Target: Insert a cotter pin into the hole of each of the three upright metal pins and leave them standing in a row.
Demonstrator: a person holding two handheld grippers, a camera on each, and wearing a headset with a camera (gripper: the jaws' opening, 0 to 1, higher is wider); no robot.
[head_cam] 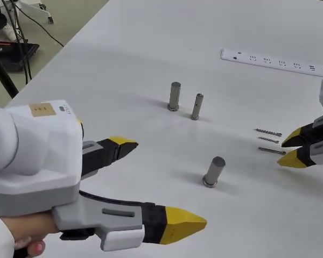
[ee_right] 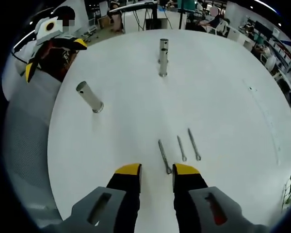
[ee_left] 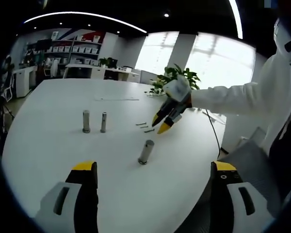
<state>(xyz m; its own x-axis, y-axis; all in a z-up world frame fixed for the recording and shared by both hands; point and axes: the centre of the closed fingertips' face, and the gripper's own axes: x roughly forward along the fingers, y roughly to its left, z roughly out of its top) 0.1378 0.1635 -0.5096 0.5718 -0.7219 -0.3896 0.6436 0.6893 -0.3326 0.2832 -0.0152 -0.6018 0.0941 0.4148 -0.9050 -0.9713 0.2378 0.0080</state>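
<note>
Left hand-held gripper (head_cam: 169,183) up front, jaws spread wide, empty. Right hand-held gripper (ee_right: 157,170) part open, empty, and the nearer one. Three cotter pins (ee_right: 182,148) lie flat on desk (head_cam: 151,54) just ahead of its tips, long axes roughly along its reach. Metal pins (head_cam: 197,106) stand beyond.

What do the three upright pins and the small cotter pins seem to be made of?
Upright pins: probably steel. They are grey with a dull sheen and a pale highlight down each side. Cotter pins: thin grey metal by their look, dark against the white table. They are too small to judge the finish.
</note>
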